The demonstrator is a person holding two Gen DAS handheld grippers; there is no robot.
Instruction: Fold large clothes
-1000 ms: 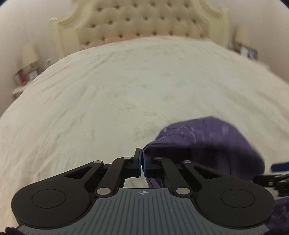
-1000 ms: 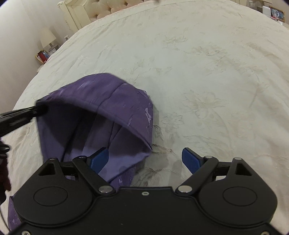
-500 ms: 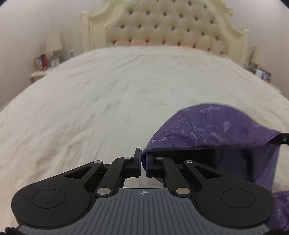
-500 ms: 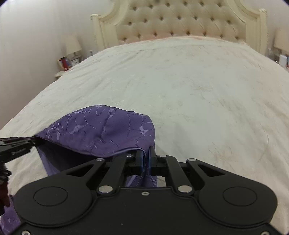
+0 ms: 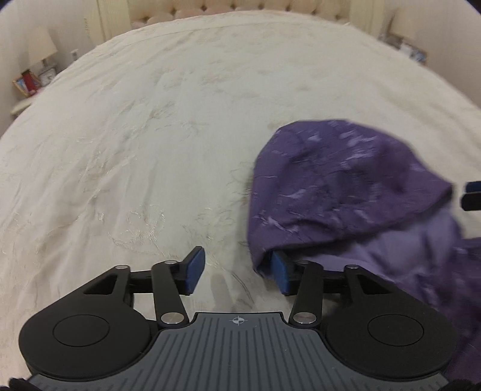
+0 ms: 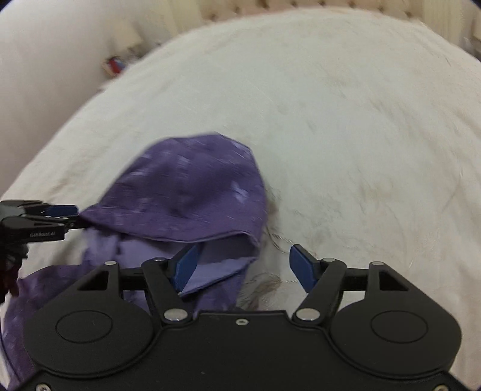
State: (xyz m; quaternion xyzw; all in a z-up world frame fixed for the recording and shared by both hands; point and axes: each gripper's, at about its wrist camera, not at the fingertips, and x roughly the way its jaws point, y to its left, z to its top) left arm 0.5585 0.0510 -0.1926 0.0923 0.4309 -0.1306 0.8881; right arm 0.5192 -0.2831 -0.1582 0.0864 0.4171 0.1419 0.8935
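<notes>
Now spread, both: left hand-held gripper (image 5: pixel 237 270) and right hand-held gripper (image 6: pixel 245 266) flanking purple garment (image 6: pixel 192 192), folded edge apparently laid on bed (image 5: pixel 135 135).

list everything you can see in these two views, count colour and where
purple garment: one, purple with lighter marks, lying bunched on the bed near both grippers
bed cover: one, cream, fills most of both views
headboard: one, cream, tufted, far end of the bed
lamp: one, pale shade, on the bedside stand at far left
red item: one, beside the lamp, too small to identify
left gripper: one, black with blue pads, jaws apart
right gripper: one, black with blue pads, jaws apart
</notes>
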